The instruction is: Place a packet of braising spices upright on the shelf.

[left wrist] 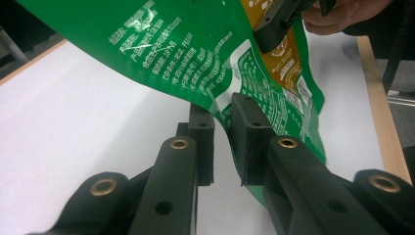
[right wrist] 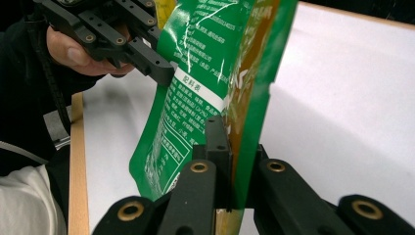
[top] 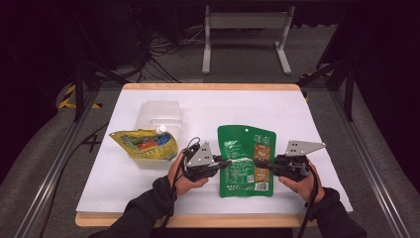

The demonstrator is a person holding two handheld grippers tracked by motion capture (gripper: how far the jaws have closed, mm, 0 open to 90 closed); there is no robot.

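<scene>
The green pouch [top: 246, 159] hangs between both tools: left tool [left wrist: 222, 128] clamps its left edge, right tool [right wrist: 234, 152] clamps its right edge.

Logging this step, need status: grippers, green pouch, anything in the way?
Left gripper and right gripper both shut on green pouch, opposite edges. Pouch held off the table. Yellow pouch on plastic container, left, clear.

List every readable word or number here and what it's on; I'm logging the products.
"配料表", as best it reads: on the white band of the green pouch, right gripper view.
Remaining Chinese print on the green pouch: too small or blurred to read.
Print on the yellow pouch: too blurred to read.
</scene>
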